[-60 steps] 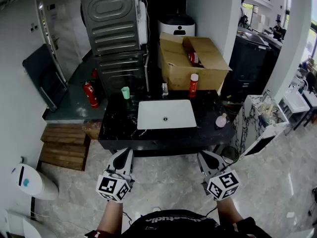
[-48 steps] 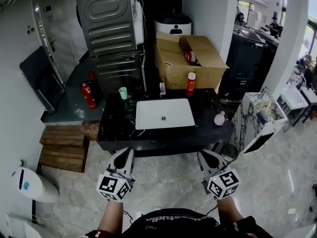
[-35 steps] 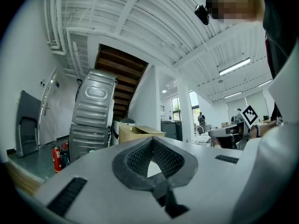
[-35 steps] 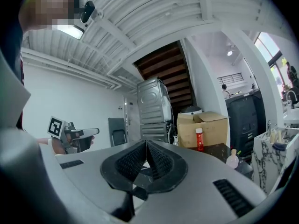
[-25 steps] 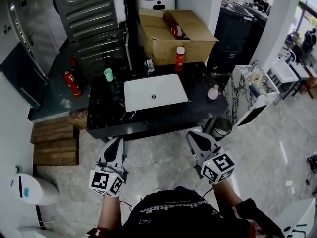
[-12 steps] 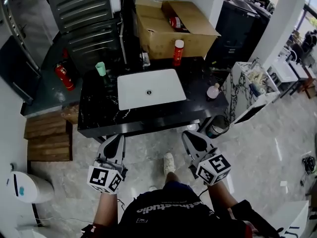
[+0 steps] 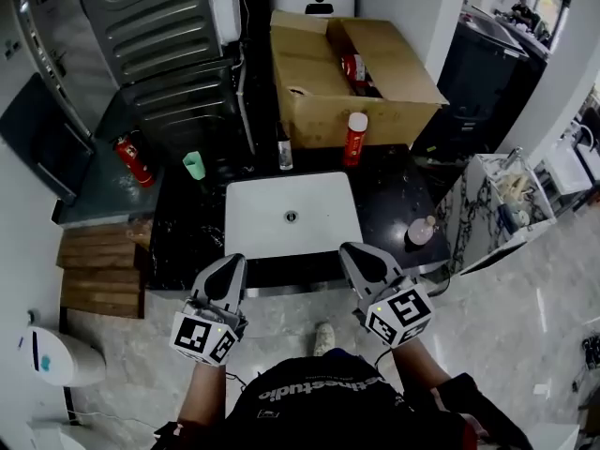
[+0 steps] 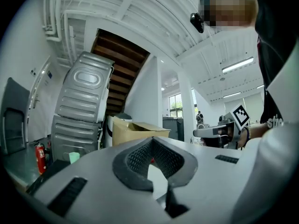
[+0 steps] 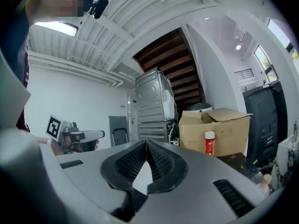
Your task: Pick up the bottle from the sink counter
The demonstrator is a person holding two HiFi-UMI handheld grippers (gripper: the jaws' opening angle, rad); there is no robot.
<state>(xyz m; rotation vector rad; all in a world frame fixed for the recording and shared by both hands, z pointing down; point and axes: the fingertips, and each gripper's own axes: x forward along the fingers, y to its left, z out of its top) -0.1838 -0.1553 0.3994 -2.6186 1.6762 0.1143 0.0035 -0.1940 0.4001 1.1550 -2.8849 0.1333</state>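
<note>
The person is holding both tools low, over the near edge of the dark desk [image 7: 183, 242]. The left hand-held gripper [image 7: 225, 272] is showing its jaws pressed together at the tips with nothing between them. The right hand-held gripper [image 7: 353, 255] is likewise closed and empty.

Just beyond them, the white sink [image 7: 236, 251] is sitting sunk into the middle of the desk. A pink bottle [image 7: 421, 232] is standing upright to the right of the sink, near the desk's right edge and apart from both grippers. Farther back, a green cup [image 7: 193, 165] is standing beyond the sink's far left corner. A red bottle [image 7: 354, 139] with a white cap is standing upright at the desk's back edge, just in front of an open cardboard box [image 7: 319, 101]. Neither bottle is being touched.
</note>
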